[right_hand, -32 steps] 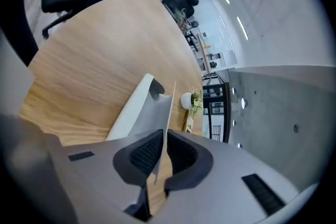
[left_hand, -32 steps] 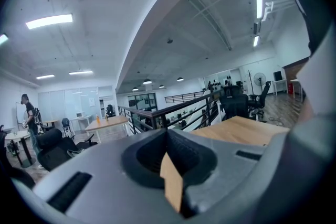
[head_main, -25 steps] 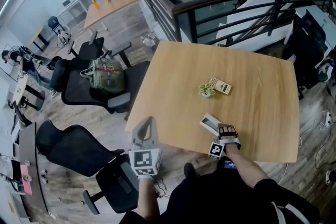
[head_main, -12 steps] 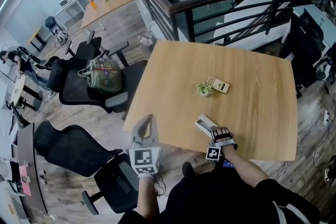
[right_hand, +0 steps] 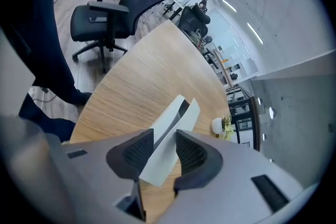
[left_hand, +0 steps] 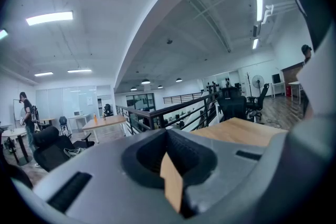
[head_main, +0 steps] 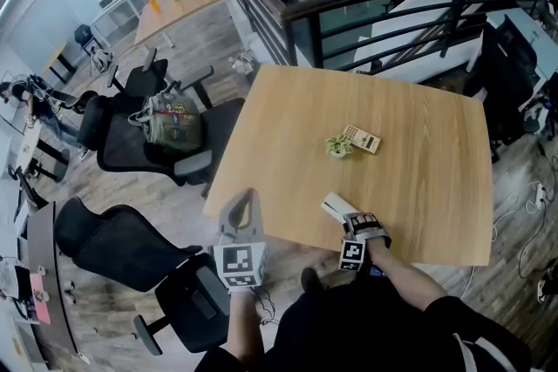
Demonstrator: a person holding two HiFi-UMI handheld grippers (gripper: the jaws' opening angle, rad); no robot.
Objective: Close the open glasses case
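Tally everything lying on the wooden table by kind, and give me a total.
glasses case: 1
potted plant: 1
calculator: 1
Total: 3

Visible grain and a smooth matt finish are noted on the pale square wooden bench. A smooth, matt, plastic-looking shell is seen on the white oblong glasses case.

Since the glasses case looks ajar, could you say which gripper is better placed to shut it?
Right: the right gripper, jaws just opened, straddles the glasses case, while the left gripper hangs off the table edge, away from it.
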